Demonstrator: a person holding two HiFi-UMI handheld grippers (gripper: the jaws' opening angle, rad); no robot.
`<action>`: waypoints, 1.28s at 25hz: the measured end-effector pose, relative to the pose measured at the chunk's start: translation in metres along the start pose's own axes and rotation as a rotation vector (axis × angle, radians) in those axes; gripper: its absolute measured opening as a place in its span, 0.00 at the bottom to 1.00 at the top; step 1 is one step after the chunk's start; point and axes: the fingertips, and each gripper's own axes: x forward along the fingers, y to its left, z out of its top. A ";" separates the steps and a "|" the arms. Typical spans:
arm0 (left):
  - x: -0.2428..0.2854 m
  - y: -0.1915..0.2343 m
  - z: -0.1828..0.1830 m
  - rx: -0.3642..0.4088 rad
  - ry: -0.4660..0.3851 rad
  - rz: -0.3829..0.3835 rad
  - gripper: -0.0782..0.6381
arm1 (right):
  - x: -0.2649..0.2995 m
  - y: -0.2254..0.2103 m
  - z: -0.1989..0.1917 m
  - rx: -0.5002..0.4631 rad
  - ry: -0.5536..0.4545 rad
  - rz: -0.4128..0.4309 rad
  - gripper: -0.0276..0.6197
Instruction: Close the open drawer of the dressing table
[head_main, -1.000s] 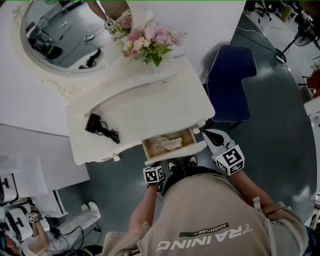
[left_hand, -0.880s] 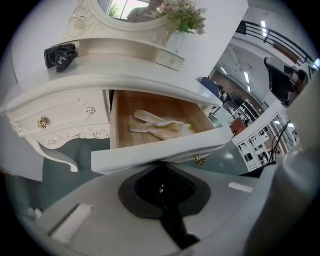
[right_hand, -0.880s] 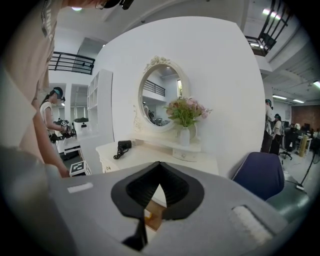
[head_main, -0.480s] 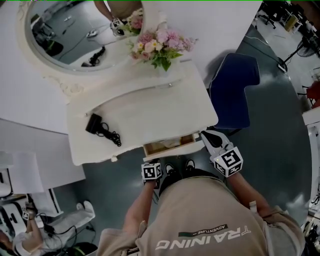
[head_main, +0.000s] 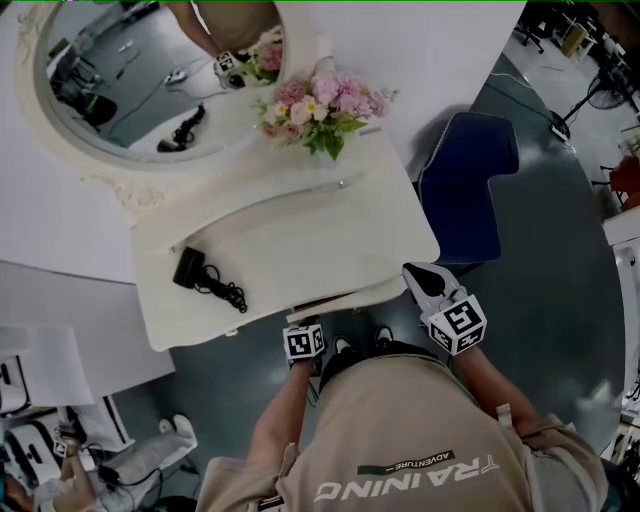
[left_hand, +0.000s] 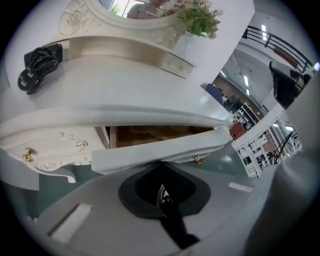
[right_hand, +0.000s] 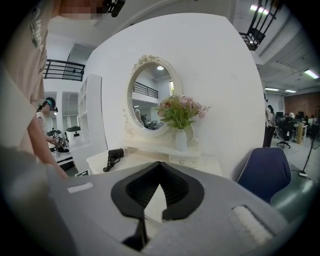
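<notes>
The white dressing table has its drawer pushed almost fully in, with only a narrow strip of the front showing under the tabletop. In the left gripper view the drawer front stands slightly out and a thin slice of the wooden inside shows. My left gripper is shut, its tips pressed against that front beside a gold knob. In the head view the left gripper sits right at the drawer. My right gripper is shut and empty by the table's right corner; in its own view the right gripper faces the table.
A black adapter with a coiled cord lies on the tabletop's left part. A vase of pink flowers and an oval mirror stand at the back. A blue chair is close on the right. A person's shoes are under the table edge.
The drawer has slid from well open, with its contents showing, to almost shut. My left gripper has moved forward with the drawer front. The right gripper has stayed near the table's right corner.
</notes>
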 end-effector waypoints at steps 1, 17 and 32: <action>0.001 0.001 0.004 0.005 -0.001 -0.001 0.13 | 0.003 -0.001 0.001 0.008 -0.001 -0.002 0.05; 0.012 0.017 0.043 -0.014 -0.057 -0.008 0.13 | 0.033 0.001 0.000 0.037 0.044 0.000 0.05; 0.000 0.024 0.022 -0.042 -0.042 -0.001 0.13 | 0.026 0.010 -0.009 0.033 0.048 0.025 0.05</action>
